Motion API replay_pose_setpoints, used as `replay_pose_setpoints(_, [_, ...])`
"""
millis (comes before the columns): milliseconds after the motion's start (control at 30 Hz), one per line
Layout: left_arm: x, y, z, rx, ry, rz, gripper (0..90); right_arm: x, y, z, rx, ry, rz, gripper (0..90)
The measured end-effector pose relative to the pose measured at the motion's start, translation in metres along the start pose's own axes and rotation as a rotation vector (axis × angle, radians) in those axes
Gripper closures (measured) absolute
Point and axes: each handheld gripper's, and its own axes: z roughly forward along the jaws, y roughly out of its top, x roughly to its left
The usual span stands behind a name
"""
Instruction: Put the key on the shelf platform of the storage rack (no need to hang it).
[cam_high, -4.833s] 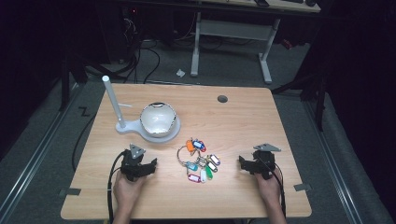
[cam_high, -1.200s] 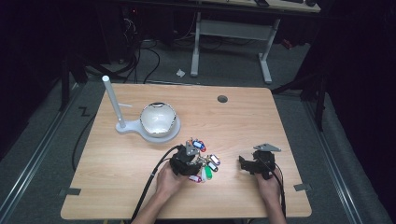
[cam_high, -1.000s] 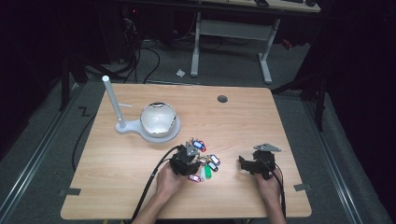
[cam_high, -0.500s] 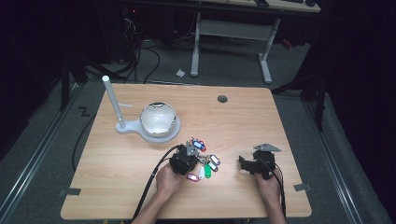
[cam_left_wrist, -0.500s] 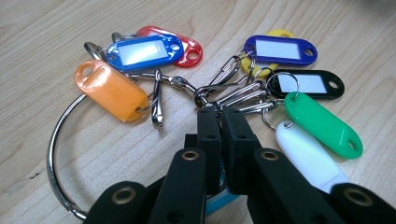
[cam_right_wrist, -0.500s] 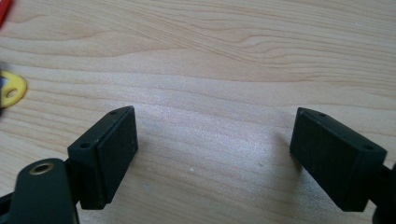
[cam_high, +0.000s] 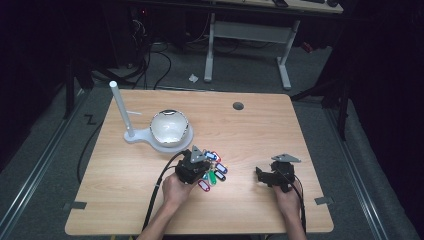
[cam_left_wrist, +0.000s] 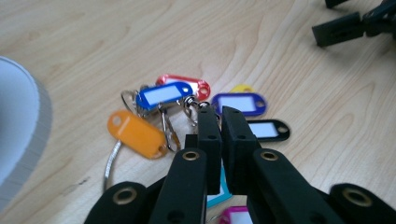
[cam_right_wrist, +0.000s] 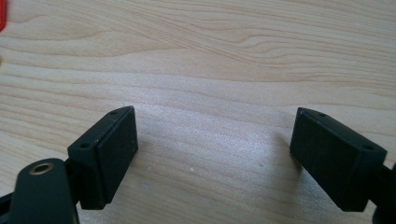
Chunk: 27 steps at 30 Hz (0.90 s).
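A bunch of coloured key tags (cam_high: 216, 173) on metal rings lies at the middle front of the wooden table (cam_high: 300, 130). My left gripper (cam_high: 199, 166) sits over the bunch's left side. In the left gripper view its jaws (cam_left_wrist: 218, 112) are pressed together, pinching a metal clasp (cam_left_wrist: 192, 103) that joins the tags. The blue tag (cam_left_wrist: 164, 94), orange tag (cam_left_wrist: 135, 134) and red tag (cam_left_wrist: 187, 82) fan out to the left of the tips. My right gripper (cam_high: 261, 175) rests on the table to the right, its jaws (cam_right_wrist: 215, 135) wide apart over bare wood.
A white dome on a flat base (cam_high: 169, 128) with an upright white post (cam_high: 122, 107) stands at the back left, just behind the tags; its rim (cam_left_wrist: 21, 126) is close on the left. A round cable hole (cam_high: 238, 106) lies farther back. The right gripper's jaw (cam_left_wrist: 338, 30) lies beyond the tags.
My left gripper came from the table's left front to the tags, shut on their clasp and rose slightly. The right gripper stayed put.
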Motion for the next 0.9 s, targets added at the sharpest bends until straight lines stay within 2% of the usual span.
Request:
replay_pose_setpoints(100, [0.003,0.003,-0.007,-0.009,0.009,0.001,87.2,0.0,0.0,0.0,0.0,0.0,0.0,15.2])
replay_pose_setpoints(333, [0.02,0.012,-0.03,-0.054,0.011,-0.049,87.3,0.0,0.0,0.0,0.0,0.001,0.0,15.2])
replay_pose_setpoints(533, [0.023,0.017,-0.04,-0.063,0.007,-0.05,87.4,0.0,0.0,0.0,-0.001,0.0,0.0,15.2])
replay_pose_setpoints(700, [0.027,0.024,-0.052,-0.09,-0.01,-0.063,87.4,0.0,0.0,0.0,-0.001,0.001,0.0,15.2])
replay_pose_setpoints(900, [0.03,0.029,-0.061,-0.088,-0.005,-0.055,87.4,0.0,0.0,0.0,0.0,0.0,0.004,15.2])
